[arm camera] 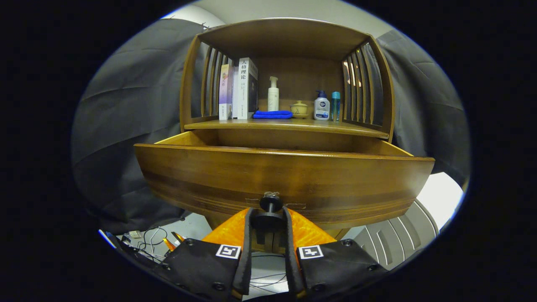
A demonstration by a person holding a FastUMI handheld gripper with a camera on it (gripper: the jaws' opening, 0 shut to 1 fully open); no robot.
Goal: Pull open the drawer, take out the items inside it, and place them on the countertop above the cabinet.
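The drawer (285,176) is seen pulled well out beneath the tabletop (289,125), its dark knob (270,203) clamped between the fingers of the claw (268,218). The opening step is judged nearly done. Next, the knob must be released and the claw raised over the drawer front to reach the contents, hidden from here.

gripper (268,216) | level, facing fwd | jaws clamped on drawer knob (270,202)

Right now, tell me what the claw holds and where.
The claw grips the drawer by its front knob, a finger on each side.
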